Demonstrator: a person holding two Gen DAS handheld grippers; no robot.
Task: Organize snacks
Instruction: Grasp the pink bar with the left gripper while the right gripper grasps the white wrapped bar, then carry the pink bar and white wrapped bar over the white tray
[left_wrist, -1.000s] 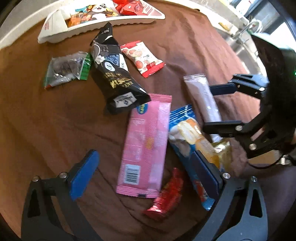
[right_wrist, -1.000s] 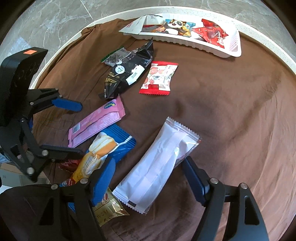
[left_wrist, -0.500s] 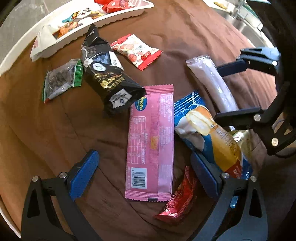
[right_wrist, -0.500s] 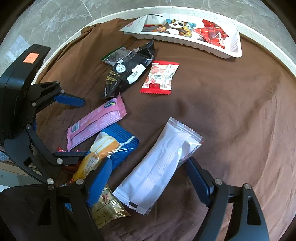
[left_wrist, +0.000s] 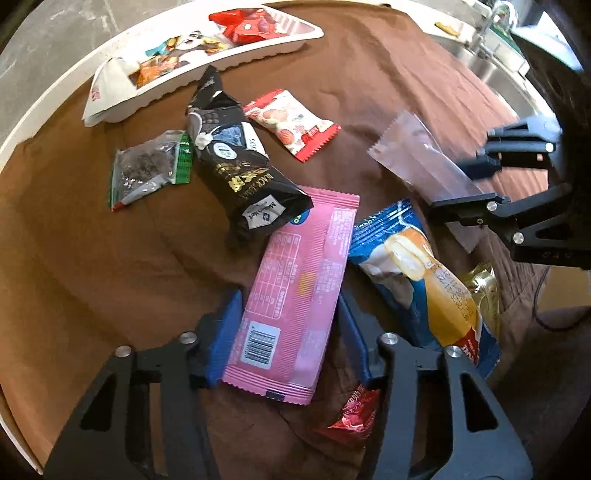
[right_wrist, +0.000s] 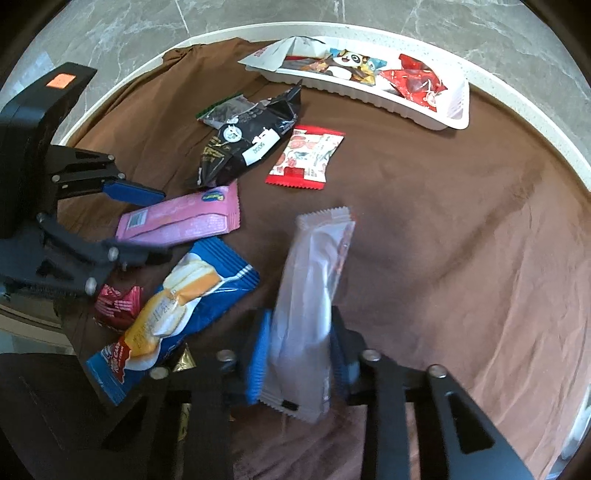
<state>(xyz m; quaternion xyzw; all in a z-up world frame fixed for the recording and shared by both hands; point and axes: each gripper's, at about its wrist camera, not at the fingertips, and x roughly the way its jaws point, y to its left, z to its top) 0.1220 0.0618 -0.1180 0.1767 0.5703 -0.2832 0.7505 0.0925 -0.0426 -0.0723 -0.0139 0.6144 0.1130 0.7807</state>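
Observation:
My left gripper (left_wrist: 291, 332) is shut on the pink flat snack pack (left_wrist: 299, 291), its blue pads pressing both long edges; the pack also shows in the right wrist view (right_wrist: 181, 221). My right gripper (right_wrist: 299, 354) is shut on the white snack pack (right_wrist: 310, 295), which is tilted up off the cloth; it also shows in the left wrist view (left_wrist: 421, 162). A white tray (right_wrist: 454, 118) at the back holds several snacks.
On the brown cloth (right_wrist: 443, 221) lie a black bag (left_wrist: 236, 166), a red-and-white pack (left_wrist: 291, 123), a clear bag with a green edge (left_wrist: 147, 170), a blue-and-orange pack (left_wrist: 417, 273), a gold wrapper (left_wrist: 484, 295) and a red wrapper (left_wrist: 354, 413).
Both grippers have closed from open: the left onto the pink pack, the right onto the white pack. The white pack has turned and lifted.

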